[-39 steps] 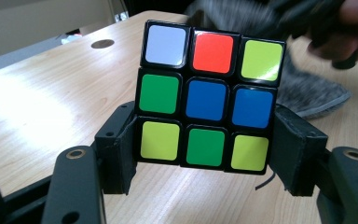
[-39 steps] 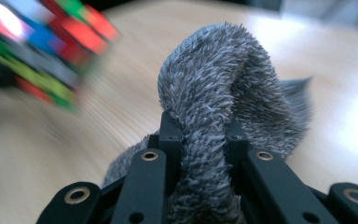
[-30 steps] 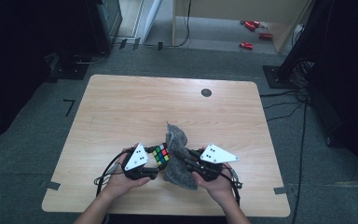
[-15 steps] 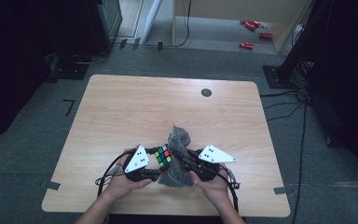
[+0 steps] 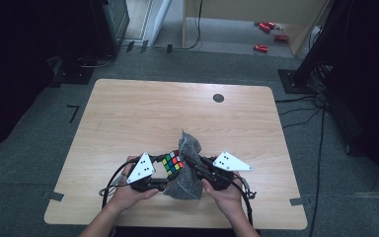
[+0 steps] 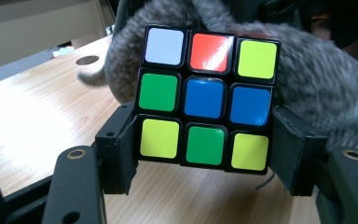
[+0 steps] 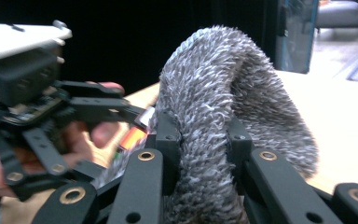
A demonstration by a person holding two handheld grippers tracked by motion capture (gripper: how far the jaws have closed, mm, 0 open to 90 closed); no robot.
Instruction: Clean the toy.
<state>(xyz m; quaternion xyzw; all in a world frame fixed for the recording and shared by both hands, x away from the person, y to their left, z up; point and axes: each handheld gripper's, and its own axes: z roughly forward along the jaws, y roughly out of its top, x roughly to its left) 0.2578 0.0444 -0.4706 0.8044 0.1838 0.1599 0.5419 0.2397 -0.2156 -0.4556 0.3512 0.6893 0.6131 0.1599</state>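
My puzzle cube (image 6: 209, 100) sits upright just above the tabletop near my edge of it, its facing side a mix of white, red, yellow, green and blue stickers in black frames. The grey fuzzy cloth (image 7: 216, 116) is bunched and folded into a thick hump, draped right behind the cube and touching it, part of it standing up (image 5: 189, 141).

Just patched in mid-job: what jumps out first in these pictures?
The bright puzzle cube stands out first, clamped between the left tool's jaws at the table's near edge, its white, red, yellow, green and blue stickers facing the camera. Right behind it, touching it, is a fuzzy grey cloth, pinched in the right tool.
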